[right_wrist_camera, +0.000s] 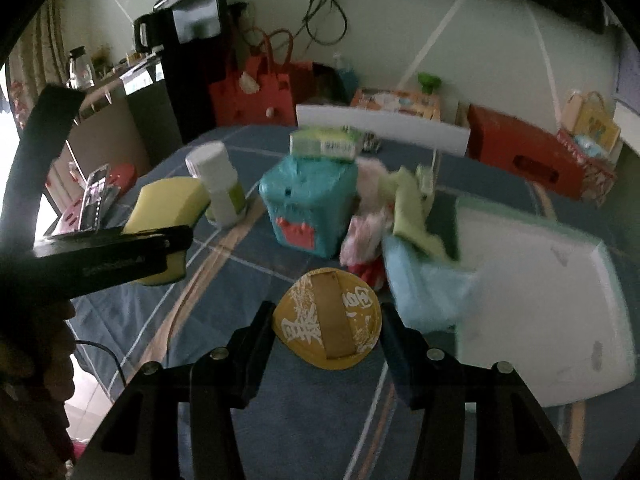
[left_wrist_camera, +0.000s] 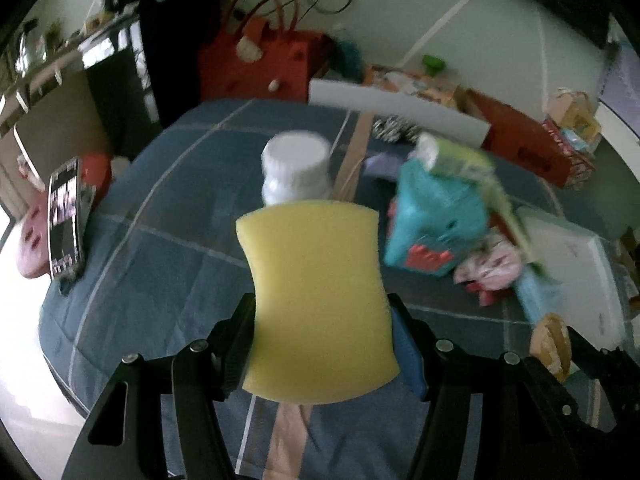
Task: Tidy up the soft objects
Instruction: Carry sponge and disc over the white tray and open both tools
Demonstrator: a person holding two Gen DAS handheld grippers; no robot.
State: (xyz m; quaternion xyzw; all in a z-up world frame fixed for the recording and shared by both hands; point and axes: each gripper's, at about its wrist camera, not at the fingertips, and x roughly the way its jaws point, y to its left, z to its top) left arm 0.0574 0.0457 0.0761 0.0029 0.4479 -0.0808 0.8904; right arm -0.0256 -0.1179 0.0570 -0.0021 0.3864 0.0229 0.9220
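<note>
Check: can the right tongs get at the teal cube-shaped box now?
Probably not as is: the right tongs already hold a mustard-yellow round pad. The teal cube-shaped box sits ahead, path open, but needs free tongs.

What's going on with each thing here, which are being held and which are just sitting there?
yellow sponge: held in the left gripper, lifted.
round yellow pad: between the right gripper fingers.
white bottle: upright, capped.
teal box: on the blanket, green packet on top.
</note>
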